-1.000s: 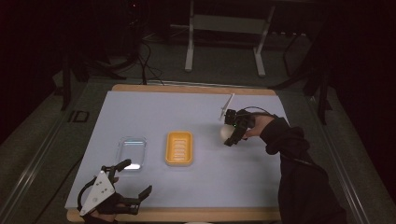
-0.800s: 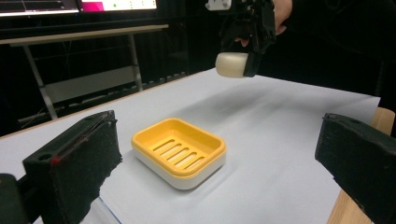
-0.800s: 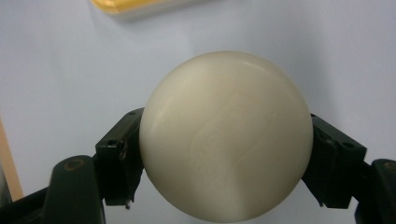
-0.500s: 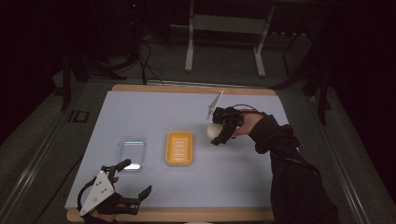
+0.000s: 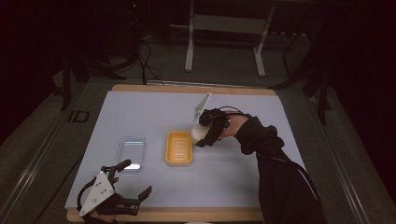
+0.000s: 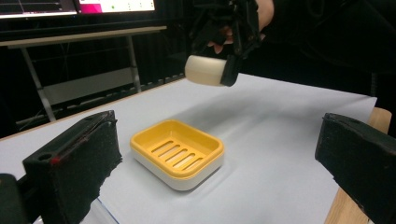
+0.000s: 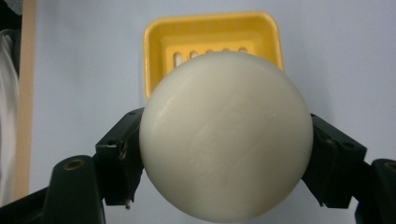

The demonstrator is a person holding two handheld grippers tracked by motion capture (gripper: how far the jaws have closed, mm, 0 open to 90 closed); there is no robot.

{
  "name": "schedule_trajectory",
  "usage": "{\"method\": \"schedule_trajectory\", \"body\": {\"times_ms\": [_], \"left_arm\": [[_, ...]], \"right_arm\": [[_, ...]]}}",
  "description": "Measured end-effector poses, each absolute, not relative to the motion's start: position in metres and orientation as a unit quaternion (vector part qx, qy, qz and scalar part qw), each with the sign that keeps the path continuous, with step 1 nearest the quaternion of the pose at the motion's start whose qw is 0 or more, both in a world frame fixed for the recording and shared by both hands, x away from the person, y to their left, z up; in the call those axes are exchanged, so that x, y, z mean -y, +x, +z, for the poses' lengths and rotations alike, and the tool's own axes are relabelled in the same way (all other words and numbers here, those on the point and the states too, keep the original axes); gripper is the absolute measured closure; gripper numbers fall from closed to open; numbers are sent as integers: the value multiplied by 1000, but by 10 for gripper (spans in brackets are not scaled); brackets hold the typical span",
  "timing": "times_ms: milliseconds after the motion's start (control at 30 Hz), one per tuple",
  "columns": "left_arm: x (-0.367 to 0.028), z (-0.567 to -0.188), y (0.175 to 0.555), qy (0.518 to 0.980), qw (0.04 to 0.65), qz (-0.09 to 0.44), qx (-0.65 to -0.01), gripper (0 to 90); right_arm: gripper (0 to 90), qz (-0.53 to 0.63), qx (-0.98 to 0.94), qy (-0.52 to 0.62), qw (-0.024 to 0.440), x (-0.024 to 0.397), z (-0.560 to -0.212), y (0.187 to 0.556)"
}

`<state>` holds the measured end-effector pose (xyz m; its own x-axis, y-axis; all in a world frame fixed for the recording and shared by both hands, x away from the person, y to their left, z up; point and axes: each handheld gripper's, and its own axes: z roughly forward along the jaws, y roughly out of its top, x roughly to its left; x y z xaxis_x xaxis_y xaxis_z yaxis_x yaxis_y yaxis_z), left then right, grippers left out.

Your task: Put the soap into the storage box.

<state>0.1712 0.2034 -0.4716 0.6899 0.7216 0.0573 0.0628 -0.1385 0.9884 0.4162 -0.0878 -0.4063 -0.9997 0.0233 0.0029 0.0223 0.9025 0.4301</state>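
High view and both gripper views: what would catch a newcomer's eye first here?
First, the round white soap bar clamped in the right gripper, held in the air just beside the yellow soap dish at the middle of the table. Next, the clear lid lying left of the dish, and the left gripper resting open near the front edge.

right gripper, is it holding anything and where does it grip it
Yes. The right gripper holds a round white bar of soap, its jaws clamped on the bar's two opposite side edges, in the air beside the yellow soap dish.
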Motion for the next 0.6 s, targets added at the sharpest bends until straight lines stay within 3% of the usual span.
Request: {"method": "schedule_trajectory", "body": {"times_ms": [467, 600], "left_arm": [[-204, -472, 170, 702, 595, 276, -278, 1], [-204, -472, 170, 702, 595, 275, -278, 1]], "right_arm": [[246, 242, -970, -20, -15, 52, -437, 421], [246, 242, -970, -19, 4, 43, -451, 422]]}}
